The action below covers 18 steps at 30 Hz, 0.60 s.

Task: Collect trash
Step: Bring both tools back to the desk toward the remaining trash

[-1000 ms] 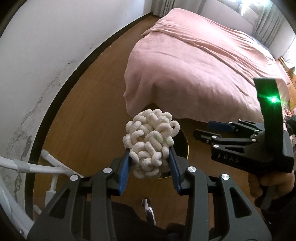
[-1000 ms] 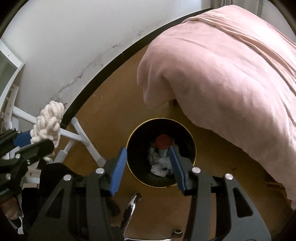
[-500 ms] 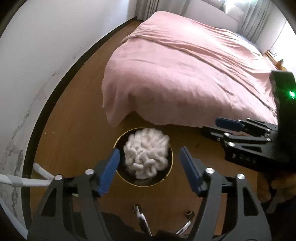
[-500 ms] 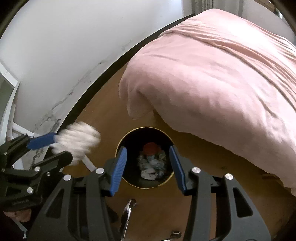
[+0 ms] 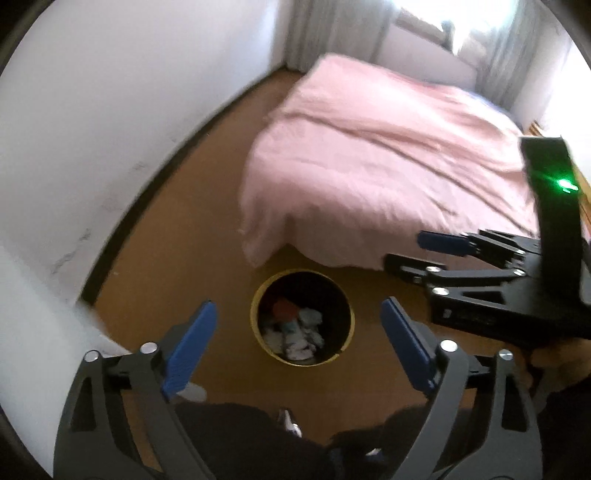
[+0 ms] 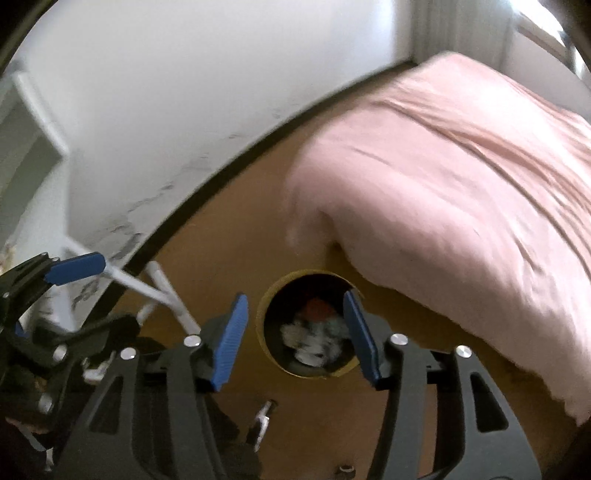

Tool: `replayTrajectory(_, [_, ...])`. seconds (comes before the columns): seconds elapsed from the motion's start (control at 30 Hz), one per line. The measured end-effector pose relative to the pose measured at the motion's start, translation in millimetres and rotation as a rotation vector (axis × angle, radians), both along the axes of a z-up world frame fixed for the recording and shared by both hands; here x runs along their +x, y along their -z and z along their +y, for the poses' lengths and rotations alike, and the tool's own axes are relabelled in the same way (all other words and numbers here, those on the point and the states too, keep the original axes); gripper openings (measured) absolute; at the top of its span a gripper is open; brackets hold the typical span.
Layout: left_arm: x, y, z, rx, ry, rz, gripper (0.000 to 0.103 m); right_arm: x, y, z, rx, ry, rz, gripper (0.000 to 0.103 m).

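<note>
The left gripper [image 5: 299, 343] is held wide, nothing between its fingers, having just been opening; the right gripper [image 6: 293, 332] likewise; the trash bin [image 5: 258, 295], holding trash [image 5: 295, 332], is seen beyond both fingertips.

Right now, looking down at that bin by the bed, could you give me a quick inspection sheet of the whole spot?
Surface: brown wooden floor, bare around the bin.
Job's things: round dark bin with a gold rim, standing on the floor at the bed's corner; crumpled pale trash and something red lie inside.
Clutter: white tube frame by the wall.
Grippers: left claw open wide, nothing between its jaws, which have just been opening; right claw open and empty too, its jaws also just opening.
Cables: nothing seen.
Surroundings: bed with pink cover, white wall with dark skirting, grey curtains.
</note>
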State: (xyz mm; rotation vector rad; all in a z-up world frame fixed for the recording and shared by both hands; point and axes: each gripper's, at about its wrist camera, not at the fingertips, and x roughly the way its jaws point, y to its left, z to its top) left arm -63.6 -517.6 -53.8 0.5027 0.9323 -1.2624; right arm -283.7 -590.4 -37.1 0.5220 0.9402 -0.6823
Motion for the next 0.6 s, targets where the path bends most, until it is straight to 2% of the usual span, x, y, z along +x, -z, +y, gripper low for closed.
replayTrajectory(0.1, [37, -34, 63, -0.067, -0.110, -0.021, 0.092, 54, -29, 32, -0.043, -0.127, -0.046, 0.064])
replayTrajectory(0.17, [59, -46, 101, -0.093, -0.189, -0.040, 0.092, 93, -42, 56, -0.045, -0.223, -0.081, 0.065])
replayTrajectory(0.2, [79, -53, 134, -0.105, -0.262, -0.062, 0.093, 118, -47, 74, -0.040, -0.286, -0.098, 0.065])
replayTrajectory(0.37, [149, -58, 269, -0.070, -0.577, -0.145, 0.093, 232, -53, 172, -0.025, -0.590, -0.124, 0.065])
replayTrajectory(0.5, [192, -56, 372, -0.015, -0.820, -0.161, 0.093, 299, -48, 245, 0.000, -0.774, -0.125, 0.065])
replayTrajectory(0.6, [219, -54, 441, -0.008, -0.986, -0.144, 0.093, 338, -46, 295, 0.019, -0.880, -0.126, 0.065])
